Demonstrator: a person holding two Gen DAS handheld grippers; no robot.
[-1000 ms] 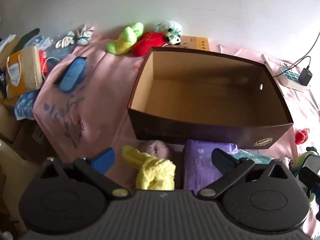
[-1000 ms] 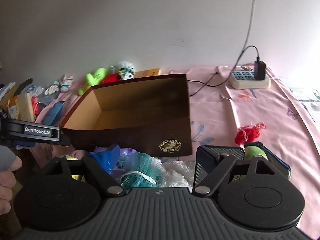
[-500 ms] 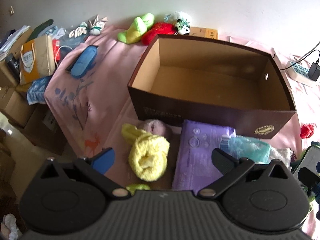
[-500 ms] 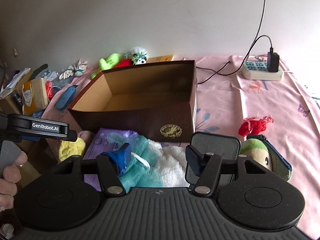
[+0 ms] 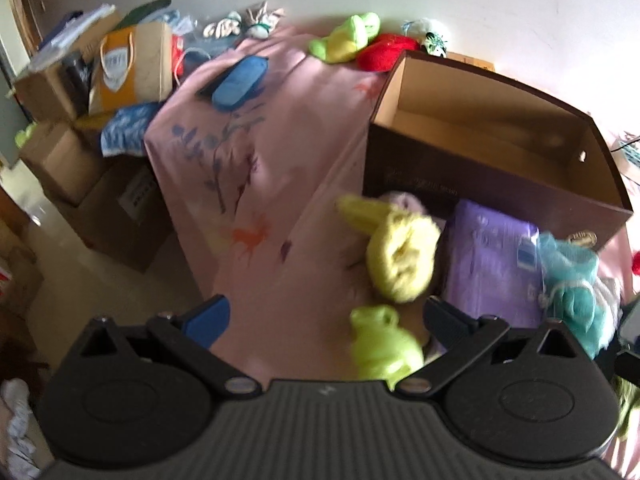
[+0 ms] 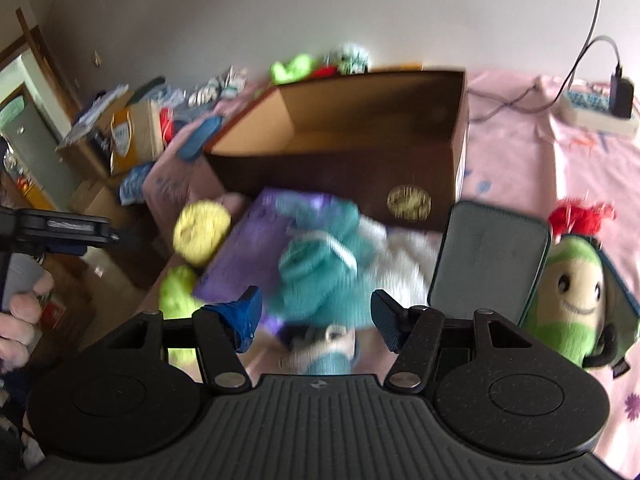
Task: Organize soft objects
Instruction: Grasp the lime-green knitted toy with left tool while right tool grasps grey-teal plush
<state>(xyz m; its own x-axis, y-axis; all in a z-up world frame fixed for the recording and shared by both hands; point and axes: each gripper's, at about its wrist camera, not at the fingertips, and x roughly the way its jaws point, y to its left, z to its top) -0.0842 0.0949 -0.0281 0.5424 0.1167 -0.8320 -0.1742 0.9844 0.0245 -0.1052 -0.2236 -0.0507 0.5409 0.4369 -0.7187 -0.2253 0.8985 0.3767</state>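
Observation:
A brown cardboard box [image 5: 480,184] stands open-topped on the pink bedsheet, with nothing showing inside it. In front of it lie a rolled yellow towel [image 5: 400,256], a purple pack [image 5: 492,264], a teal mesh pouf [image 6: 320,272] and a white fluffy cloth [image 6: 404,256]. A lime green plush [image 5: 384,348] lies nearest, just inside the right finger of my open left gripper [image 5: 324,316]. My right gripper [image 6: 316,316] is open, and the teal pouf sits just ahead of its fingertips. A smiling green plush [image 6: 576,292] lies to its right.
Green [image 5: 344,38] and red plush toys [image 5: 384,54] lie behind the box, and a blue slipper [image 5: 240,80] lies at the left. A power strip [image 6: 596,108] sits at the far right. The bed drops off at the left to cardboard boxes [image 5: 80,184] on the floor.
Both grippers have pulled back from the box, and the left view has swung left. The lime green plush and the floor boxes have come into view. The right jaws have narrowed slightly.

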